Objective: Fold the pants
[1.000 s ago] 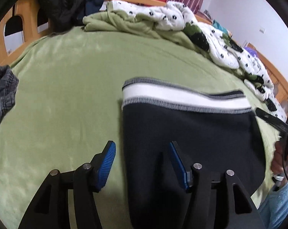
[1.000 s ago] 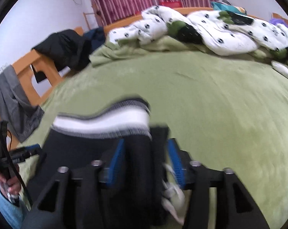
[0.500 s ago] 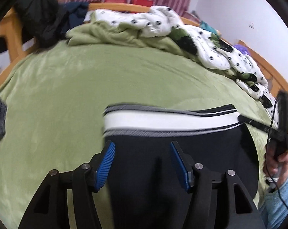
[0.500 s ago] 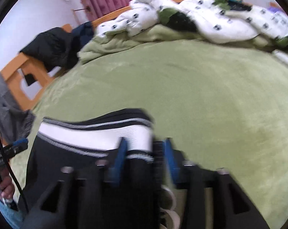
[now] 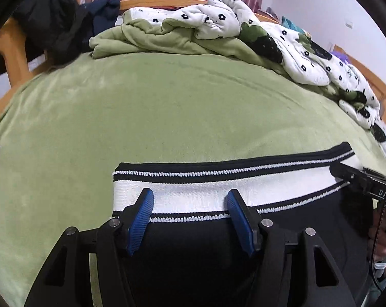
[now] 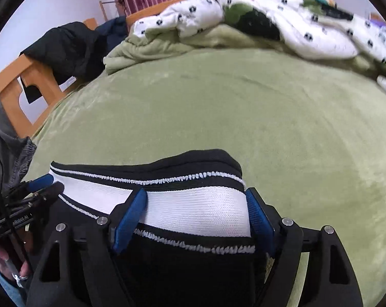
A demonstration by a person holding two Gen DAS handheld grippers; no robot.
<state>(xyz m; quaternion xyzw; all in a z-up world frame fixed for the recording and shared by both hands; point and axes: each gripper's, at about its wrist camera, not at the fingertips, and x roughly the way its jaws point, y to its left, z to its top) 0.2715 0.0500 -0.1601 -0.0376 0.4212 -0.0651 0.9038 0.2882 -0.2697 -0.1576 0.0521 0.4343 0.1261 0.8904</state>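
Black pants [image 5: 218,255] flat on green bed [image 5: 167,117], waistband [image 5: 218,192] far edge | left gripper [image 5: 190,212] apart over band | right gripper [image 6: 195,217] opening, band corner between pads | risk: we snag cloth lifting, fold shifts

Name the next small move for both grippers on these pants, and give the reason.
Probably draw both back clear. The black pants with the white-striped waistband lie on the green bedspread; the right gripper jaws are opening around the waistband's end, and the left gripper stands open.
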